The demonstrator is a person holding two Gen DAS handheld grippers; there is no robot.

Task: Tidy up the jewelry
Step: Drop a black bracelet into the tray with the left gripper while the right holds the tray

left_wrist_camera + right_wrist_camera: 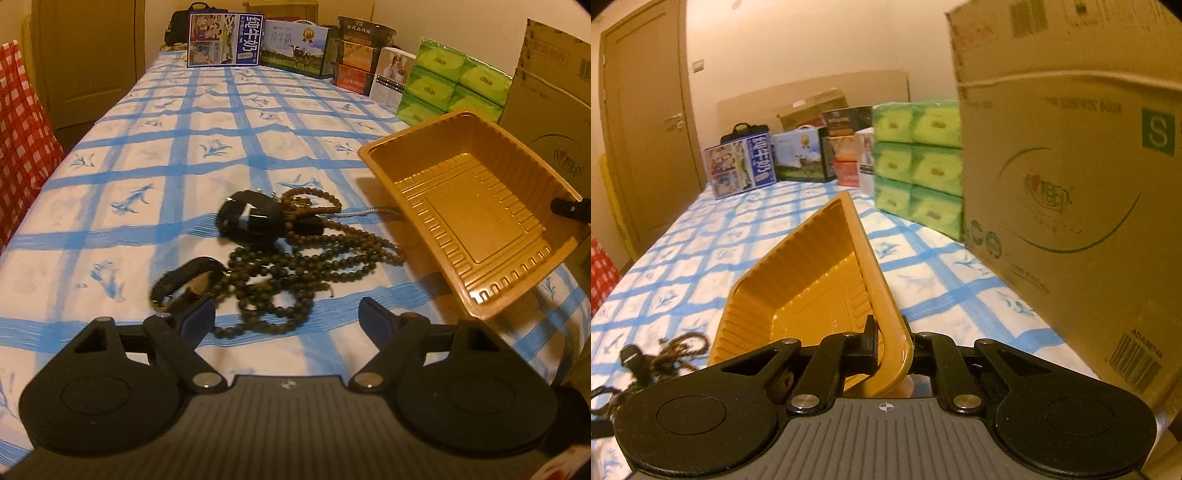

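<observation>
right gripper: jaws pinched together on the rim of a shallow gold plastic tray with ribbed walls; tray lifted and tilted, its open face turned toward the left gripper. left gripper: jaws wide apart, nothing between them, blue pads hanging just over the near edge of a tangled heap of dark wooden bead strings. two black strap watches lie in the same heap on the blue-and-white checked tablecloth. tray beside the heap, to its right. green tissue packs and a large cardboard box stand behind.
</observation>
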